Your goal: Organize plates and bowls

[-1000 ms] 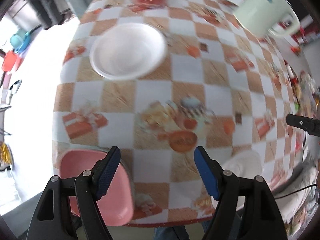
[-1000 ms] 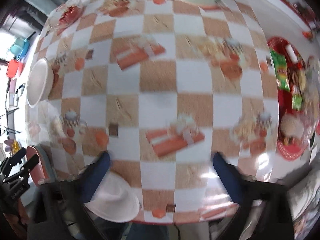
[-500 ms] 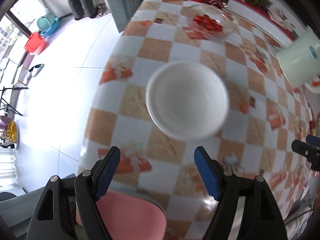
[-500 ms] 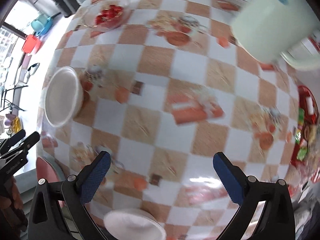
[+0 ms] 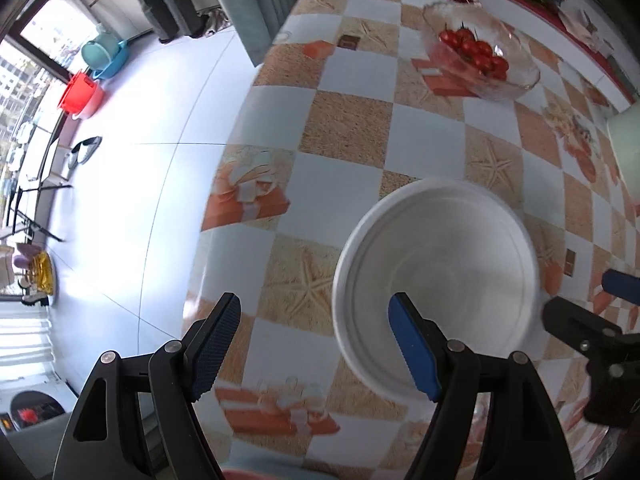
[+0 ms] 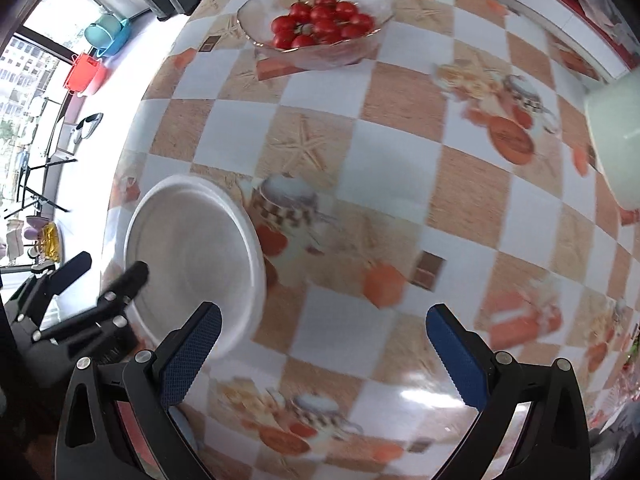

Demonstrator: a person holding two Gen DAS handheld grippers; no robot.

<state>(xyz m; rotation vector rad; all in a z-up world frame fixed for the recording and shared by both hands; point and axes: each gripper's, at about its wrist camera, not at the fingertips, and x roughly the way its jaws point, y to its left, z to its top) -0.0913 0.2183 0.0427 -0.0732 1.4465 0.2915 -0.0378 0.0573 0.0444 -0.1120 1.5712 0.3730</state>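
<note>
Claws both apart: left claw [image 5: 314,346], right claw [image 6: 320,354] | white bowl [image 5: 436,288] between | tomato bowl [image 6: 316,28] beyond

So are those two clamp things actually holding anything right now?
No. Both the left gripper and right gripper have open jaws, nothing between them; the white bowl sits on the table.

Bright window [image 5: 28,60] lights glossy white floor [image 5: 132,184].

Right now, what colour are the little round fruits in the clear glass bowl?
The little round fruits are red, clearest in the right wrist view.
</note>
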